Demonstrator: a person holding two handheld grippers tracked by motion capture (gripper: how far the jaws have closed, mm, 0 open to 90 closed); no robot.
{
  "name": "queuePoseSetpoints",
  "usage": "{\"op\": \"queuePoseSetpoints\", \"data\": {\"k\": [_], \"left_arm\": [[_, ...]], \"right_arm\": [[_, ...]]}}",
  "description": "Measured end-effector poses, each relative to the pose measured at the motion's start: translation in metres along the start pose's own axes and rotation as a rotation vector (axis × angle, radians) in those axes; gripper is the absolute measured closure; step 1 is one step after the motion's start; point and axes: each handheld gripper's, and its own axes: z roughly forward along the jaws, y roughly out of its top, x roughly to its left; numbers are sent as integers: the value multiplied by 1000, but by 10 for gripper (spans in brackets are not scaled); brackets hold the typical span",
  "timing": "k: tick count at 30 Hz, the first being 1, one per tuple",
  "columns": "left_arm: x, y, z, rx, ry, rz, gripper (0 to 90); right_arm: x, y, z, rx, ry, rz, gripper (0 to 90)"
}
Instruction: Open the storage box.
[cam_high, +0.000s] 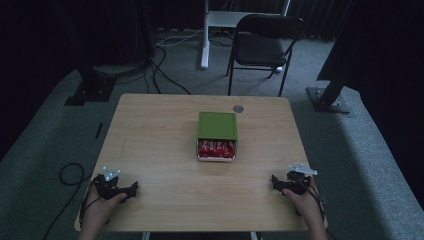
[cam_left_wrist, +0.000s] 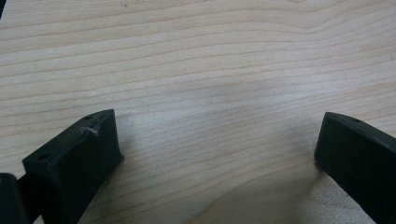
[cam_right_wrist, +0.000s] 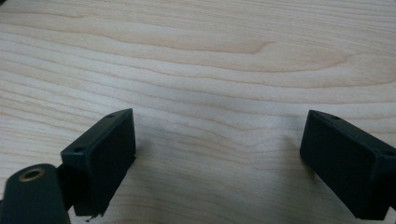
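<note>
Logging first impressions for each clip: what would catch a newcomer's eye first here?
The green-lidded box at the middle of the pale wooden table, its lid slid back to bare red packets at its near end. Then the two black grippers, left gripper and right gripper, resting at the near corners with jaws open and nothing between them.

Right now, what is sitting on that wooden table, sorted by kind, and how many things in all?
Box with green lid and red packets inside: 1
Small grey disc: 1
Hand-held grippers, left and right: 2
Total: 4
</note>
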Motion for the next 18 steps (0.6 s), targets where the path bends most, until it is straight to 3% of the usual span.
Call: {"op": "queuePoseSetpoints", "data": {"k": [12,18], "left_arm": [[1,-1,-1,-2,-11,13,9],[0,-6,-6,-8,-46,40,17]], "right_arm": [[0,0,0,-1,4,-5,101],[-1,0,0,-1,4,-5,100]]}}
